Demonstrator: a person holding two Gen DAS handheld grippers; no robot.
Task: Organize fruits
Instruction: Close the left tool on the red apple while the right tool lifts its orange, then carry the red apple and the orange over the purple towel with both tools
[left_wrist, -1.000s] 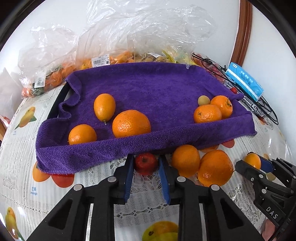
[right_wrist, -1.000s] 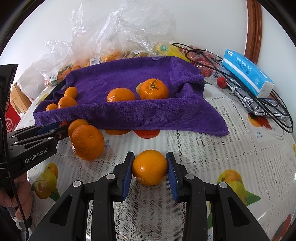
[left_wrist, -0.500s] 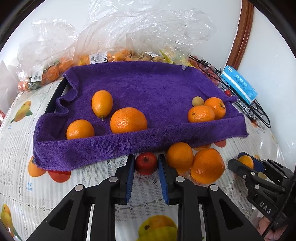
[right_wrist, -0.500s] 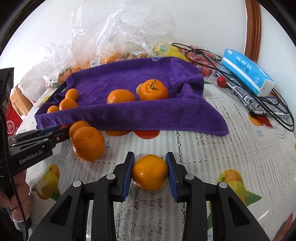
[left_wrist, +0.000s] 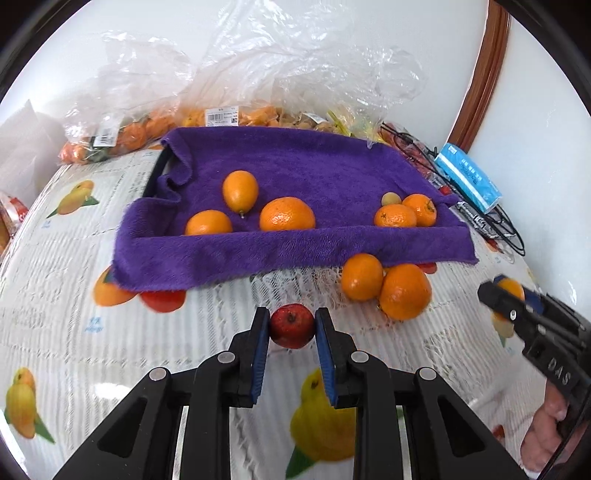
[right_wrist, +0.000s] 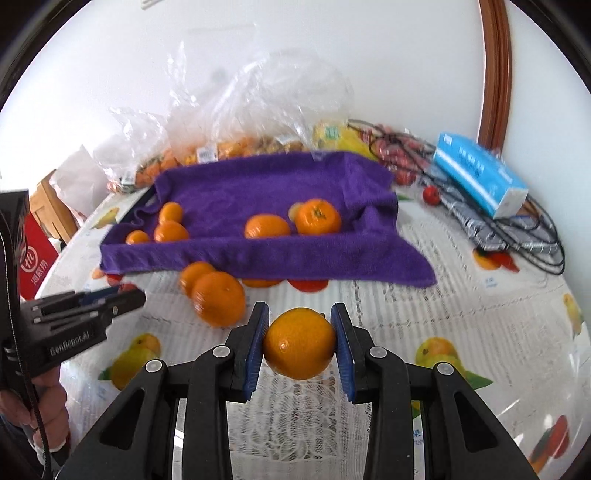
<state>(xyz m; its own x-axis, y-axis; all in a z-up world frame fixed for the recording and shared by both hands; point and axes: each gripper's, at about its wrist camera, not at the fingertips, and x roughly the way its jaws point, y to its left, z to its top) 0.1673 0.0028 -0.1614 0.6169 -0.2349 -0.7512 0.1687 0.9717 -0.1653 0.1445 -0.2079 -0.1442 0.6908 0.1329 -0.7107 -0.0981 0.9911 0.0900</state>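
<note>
- The left gripper is clamped on a small red fruit, its blue pads pressed against both sides, and the fruit sits clear of the tablecloth in front of the purple towel.
- The right gripper is clamped on an orange, held just above the lace cloth and short of the towel's front fold.
- The towel lines a shallow tray — its dark rim shows at the left edge — and already holds two groups: three oranges at the left and a pair of mandarins with one pale little fruit at the right.
- Two more oranges lie on the table, touching each other, just in front of the towel's draped edge.
- The step in hand looks like carrying both fruits over the front fold and setting each beside its own kind, so the orange probably belongs with one orange group.
- To do it well, lift each fruit high enough to clear the raised fold; the towel hangs loose and a dragged pad could pull it off the tray.
- Keep the two grippers apart on the way in, since they sit close side by side here.
- Lower each fruit until it rests on the towel before letting go — round fruit rolls, and the soft nap only partly checks it.
- Hold the red fruit gently; it is small and likely bruises.
</note>
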